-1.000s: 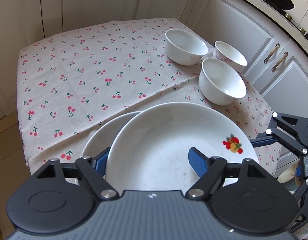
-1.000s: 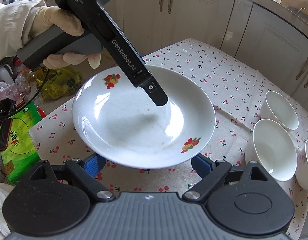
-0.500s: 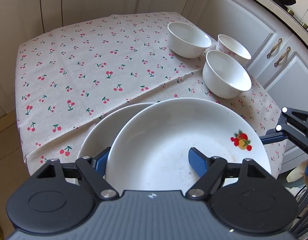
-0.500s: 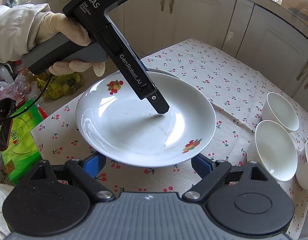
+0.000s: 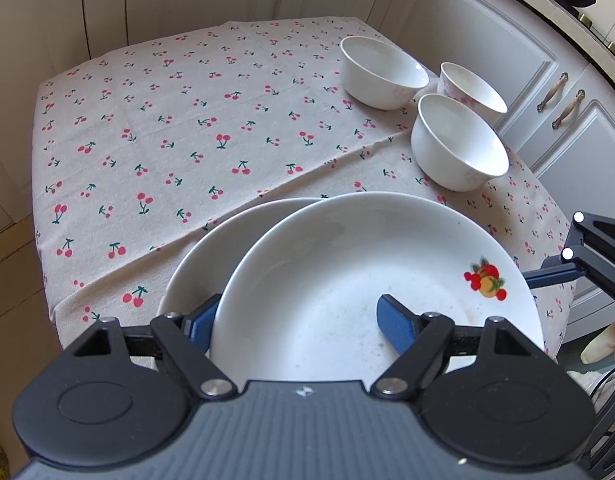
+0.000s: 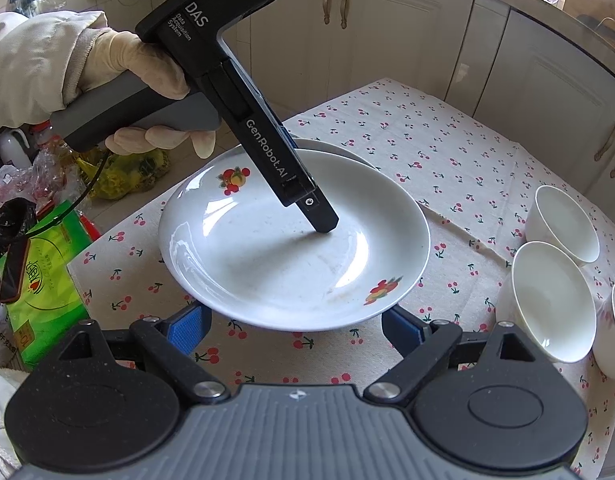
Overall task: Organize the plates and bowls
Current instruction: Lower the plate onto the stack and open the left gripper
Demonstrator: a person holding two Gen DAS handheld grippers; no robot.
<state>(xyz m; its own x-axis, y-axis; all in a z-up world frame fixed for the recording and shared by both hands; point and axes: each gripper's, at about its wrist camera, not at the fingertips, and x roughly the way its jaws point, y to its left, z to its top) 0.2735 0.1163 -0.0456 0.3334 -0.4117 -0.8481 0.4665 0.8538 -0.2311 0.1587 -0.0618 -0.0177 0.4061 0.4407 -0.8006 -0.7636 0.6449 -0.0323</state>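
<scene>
A white plate with fruit decals (image 5: 347, 280) hangs tilted just over a second white plate (image 5: 211, 248) on the cherry-print tablecloth (image 5: 187, 120). My left gripper (image 5: 295, 316) is shut on the upper plate's near rim, one blue pad inside the dish and the other outside under the rim. In the right wrist view that plate (image 6: 267, 260) shows with the left gripper's finger (image 6: 321, 218) resting in it. My right gripper (image 6: 295, 330) is open at the plate's near edge, pads apart from it. Three white bowls (image 5: 459, 142) stand at the table's right side.
White cabinets (image 5: 487, 32) close in on the table at the back and right. Plastic bags and a green packet (image 6: 43, 272) lie on the floor past the table's left edge. A gloved hand (image 6: 127, 64) holds the left gripper's handle.
The held plate has shifted slightly away from the right gripper and settled lower over the second plate, whose far rim now shows behind it. The right gripper has stayed still.
</scene>
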